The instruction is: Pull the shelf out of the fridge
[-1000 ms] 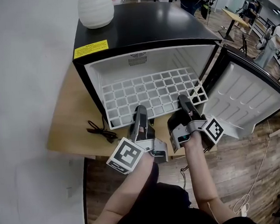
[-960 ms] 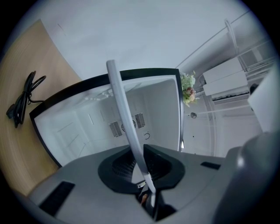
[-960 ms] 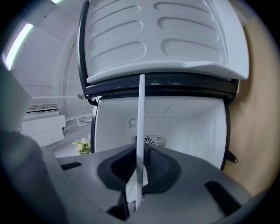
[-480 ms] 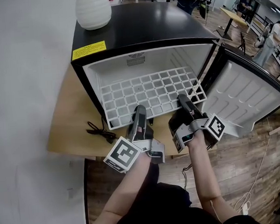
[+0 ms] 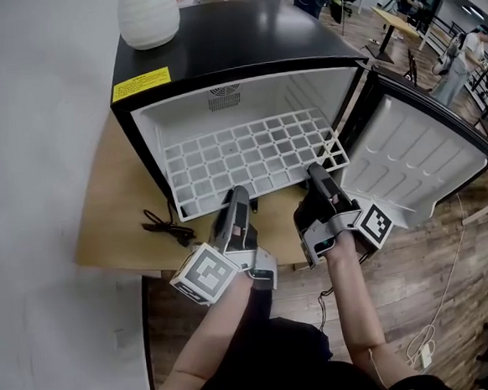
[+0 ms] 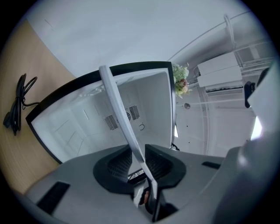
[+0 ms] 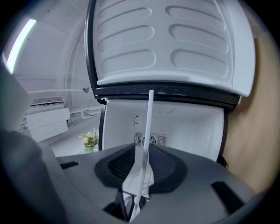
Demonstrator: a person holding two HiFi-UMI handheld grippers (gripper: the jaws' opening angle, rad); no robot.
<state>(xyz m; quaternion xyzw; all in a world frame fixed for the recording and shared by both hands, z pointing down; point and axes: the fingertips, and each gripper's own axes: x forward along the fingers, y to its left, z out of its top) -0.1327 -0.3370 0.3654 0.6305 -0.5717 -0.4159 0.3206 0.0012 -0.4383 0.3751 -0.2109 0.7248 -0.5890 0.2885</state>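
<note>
Both sets of jaws have just been opening: the left gripper (image 6: 137,154) and the right gripper (image 7: 142,165) each straddle the front rim of the white shelf (image 5: 249,156), pads slack beside it. The shelf lies almost wholly inside the fridge (image 5: 232,39), front edge at the mouth, door (image 5: 409,160) swung wide. Nearly all the pulling looks undone.

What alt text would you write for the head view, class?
The left gripper and right gripper, fingers just opening, straddle the front edge of a white grid shelf in an open black fridge. A white vase stands on top.
</note>
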